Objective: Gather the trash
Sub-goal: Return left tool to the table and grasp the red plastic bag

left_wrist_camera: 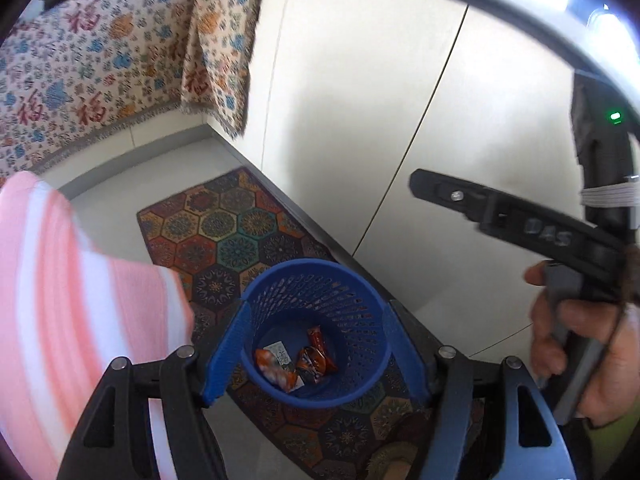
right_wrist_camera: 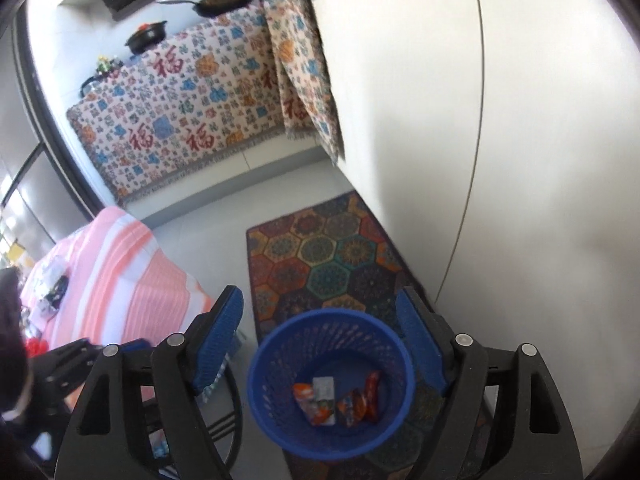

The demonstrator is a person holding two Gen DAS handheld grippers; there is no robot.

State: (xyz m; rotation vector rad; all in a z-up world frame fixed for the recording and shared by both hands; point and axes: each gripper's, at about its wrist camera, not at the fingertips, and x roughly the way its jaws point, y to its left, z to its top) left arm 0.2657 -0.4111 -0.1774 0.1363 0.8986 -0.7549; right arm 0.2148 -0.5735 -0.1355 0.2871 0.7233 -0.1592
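Note:
A blue mesh trash basket (left_wrist_camera: 366, 320) stands on a patterned rug below both grippers; it also shows in the right wrist view (right_wrist_camera: 280, 420). Orange snack wrappers (left_wrist_camera: 296, 364) lie on its bottom and show in the right wrist view (right_wrist_camera: 336, 400) too. My left gripper (left_wrist_camera: 316, 344) is open and empty, its blue pads spread either side of the basket, above it. My right gripper (right_wrist_camera: 320, 340) is open and empty above the basket's rim. The right gripper's body, held by a hand, shows at the right of the left wrist view (left_wrist_camera: 560, 240).
A hexagon-patterned rug (right_wrist_camera: 320, 256) lies along a white cabinet wall (right_wrist_camera: 520, 160). A pink-and-white striped cloth covers a table (right_wrist_camera: 120, 272) at the left, with small items on it. A counter draped in patterned fabric (right_wrist_camera: 180, 120) holds pots at the back.

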